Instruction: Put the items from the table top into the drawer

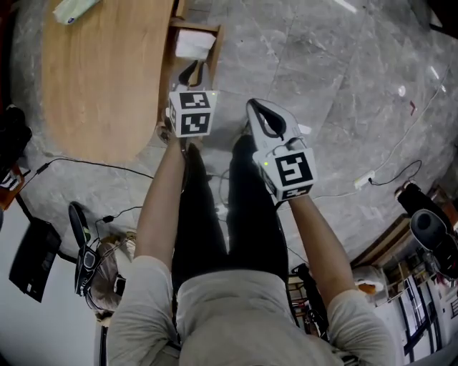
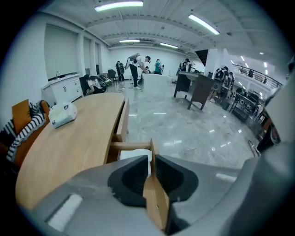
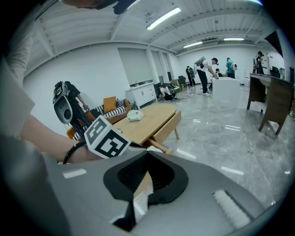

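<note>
While the left gripper (image 1: 192, 71) hangs at the near end of the open drawer (image 1: 217, 50), its jaws only a narrow slit apart with nothing between them, a white packet (image 1: 195, 44) lies inside that drawer, which juts from the wooden counter's (image 1: 107, 78) right edge. A second packet (image 1: 75, 8) lies well apart at the counter's far end, and its long axis seems to slant across the wood. Off the counter, the right gripper (image 1: 255, 109) points down over the grey floor (image 1: 343, 86), jaw tips together and empty
</note>
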Tool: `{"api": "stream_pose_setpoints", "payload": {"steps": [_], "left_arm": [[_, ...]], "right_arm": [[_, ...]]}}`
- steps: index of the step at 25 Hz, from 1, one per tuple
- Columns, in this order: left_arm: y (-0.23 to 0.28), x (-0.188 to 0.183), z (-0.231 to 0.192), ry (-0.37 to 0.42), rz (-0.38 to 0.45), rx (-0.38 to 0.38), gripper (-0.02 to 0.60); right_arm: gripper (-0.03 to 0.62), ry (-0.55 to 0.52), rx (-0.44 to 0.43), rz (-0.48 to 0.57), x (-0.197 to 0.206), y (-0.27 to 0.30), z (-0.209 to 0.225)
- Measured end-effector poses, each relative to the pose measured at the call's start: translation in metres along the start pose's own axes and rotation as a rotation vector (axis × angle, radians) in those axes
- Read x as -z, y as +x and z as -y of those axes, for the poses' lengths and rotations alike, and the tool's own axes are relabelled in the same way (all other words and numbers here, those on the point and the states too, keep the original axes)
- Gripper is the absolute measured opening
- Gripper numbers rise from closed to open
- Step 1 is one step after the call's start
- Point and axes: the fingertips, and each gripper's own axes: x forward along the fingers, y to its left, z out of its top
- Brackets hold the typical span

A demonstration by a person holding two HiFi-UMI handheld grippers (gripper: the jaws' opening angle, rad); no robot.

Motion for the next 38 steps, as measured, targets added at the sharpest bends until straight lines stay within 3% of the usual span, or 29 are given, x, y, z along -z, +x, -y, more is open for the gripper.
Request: {"api": "stream_pose_setpoints", "payload": {"steps": [3,5,19,25,29,32,38], "left_arm": [[-0.032,-0.013,-0.001,-0.018,0.047,-0.015,0.064],[-0.057,-0.03,0.001,-0.024,0.086,-0.019,0.02],[-0.272,-0.148,0.049,-0.131,0.341,-0.039,0.02],[-0.346,-0.196,0.06,-0.06,0.459,-0.03,0.02],[-0.384,-0.222,0.076,-0.093,0.542,-0.044,0.02],[-0.411,-0.235,0.086,-0.103,0.604,-0.043,0.02],[-0.451,-0.265,0.092,-0.024,0.696,-0.043,0.02]], "right_arm": [[0.008,0.0,0.003,0.021,-0.015,-0.004,-0.007],[0.008,-0.003,0.009,0.042,-0.028,-0.008,-0.011],[0.008,-0.071,0.031,0.256,-0.167,-0.109,-0.068],[0.008,-0.115,0.031,0.461,-0.243,-0.164,-0.098],[0.008,-0.141,0.028,0.547,-0.267,-0.201,-0.106],[0.008,-0.177,0.031,0.556,-0.279,-0.219,-0.119],[0.006,-0.229,0.112,0.599,-0.3,-0.255,-0.123]]}}
